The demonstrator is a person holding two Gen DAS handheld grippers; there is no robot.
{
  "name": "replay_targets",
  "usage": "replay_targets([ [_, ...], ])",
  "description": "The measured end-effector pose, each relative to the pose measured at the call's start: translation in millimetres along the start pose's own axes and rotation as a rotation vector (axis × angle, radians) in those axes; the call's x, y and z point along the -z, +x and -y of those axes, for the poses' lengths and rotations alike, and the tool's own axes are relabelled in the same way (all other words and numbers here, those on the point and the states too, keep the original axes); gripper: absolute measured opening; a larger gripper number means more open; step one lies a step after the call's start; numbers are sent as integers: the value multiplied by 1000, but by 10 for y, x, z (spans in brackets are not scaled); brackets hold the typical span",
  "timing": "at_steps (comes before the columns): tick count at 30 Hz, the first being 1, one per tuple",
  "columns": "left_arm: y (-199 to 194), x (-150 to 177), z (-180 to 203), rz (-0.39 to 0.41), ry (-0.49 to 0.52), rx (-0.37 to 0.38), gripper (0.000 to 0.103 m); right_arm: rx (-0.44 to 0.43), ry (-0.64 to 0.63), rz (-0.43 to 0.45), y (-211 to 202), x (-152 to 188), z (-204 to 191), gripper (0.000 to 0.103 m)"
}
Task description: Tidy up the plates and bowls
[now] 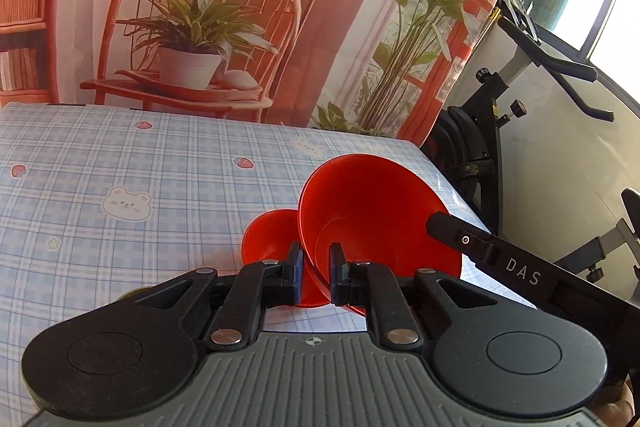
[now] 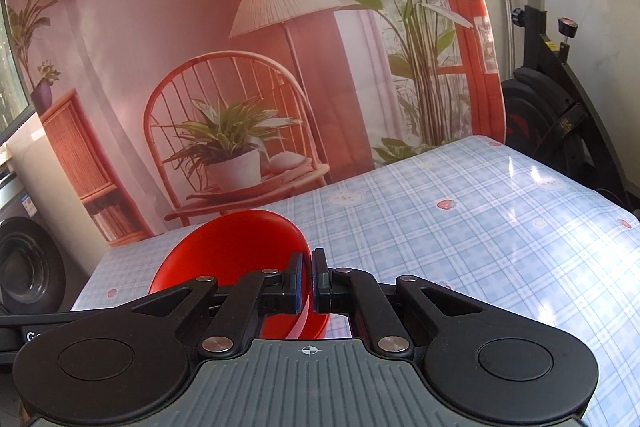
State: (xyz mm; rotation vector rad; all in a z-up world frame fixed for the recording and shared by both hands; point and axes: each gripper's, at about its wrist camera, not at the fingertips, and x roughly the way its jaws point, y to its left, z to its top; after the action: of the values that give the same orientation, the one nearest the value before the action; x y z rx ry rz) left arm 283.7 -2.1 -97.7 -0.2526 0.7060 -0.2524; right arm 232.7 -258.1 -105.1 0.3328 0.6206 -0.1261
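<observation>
We clamp the left gripper point(image 1: 316, 267) on the rim of a red bowl point(image 1: 372, 219), lifted and tipped | a second red bowl point(image 1: 268, 235) sits behind it at 10 o'clock | our right gripper point(image 2: 312, 275) pinches another red bowl point(image 2: 236, 251) by its rim | the checked tablecloth point(image 2: 480, 227) spreads beyond | the printed backdrop point(image 2: 240, 67) hangs at 12 o'clock.

Red bowl point(image 2: 240, 251) base hidden behind jaws.
</observation>
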Motion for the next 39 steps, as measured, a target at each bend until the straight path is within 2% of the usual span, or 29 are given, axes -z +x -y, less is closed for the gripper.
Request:
replay_targets([
  [7, -247, -198, -234, 71, 16, -42, 13, -54, -44, 25, 102, -86, -432, 4],
  [13, -266, -389, -251, 98, 46, -50, 13, -74, -66, 47, 184, -206, -581, 5],
  [18, -4, -354, -263, 40, 56, -42, 13, -49, -88, 43, 334, -180, -512, 4],
  [24, 420, -228, -291, -55, 71, -38, 13, -27, -13, -19, 590, 6, -210, 4],
  [35, 1023, -122, -268, -161, 127, -39, 13, 1, 98, -99, 972, 316, 269, 5],
  [39, 1140, -48, -302, -188, 101, -35, 13, -2, 125, -120, 1057, 379, 365, 5],
])
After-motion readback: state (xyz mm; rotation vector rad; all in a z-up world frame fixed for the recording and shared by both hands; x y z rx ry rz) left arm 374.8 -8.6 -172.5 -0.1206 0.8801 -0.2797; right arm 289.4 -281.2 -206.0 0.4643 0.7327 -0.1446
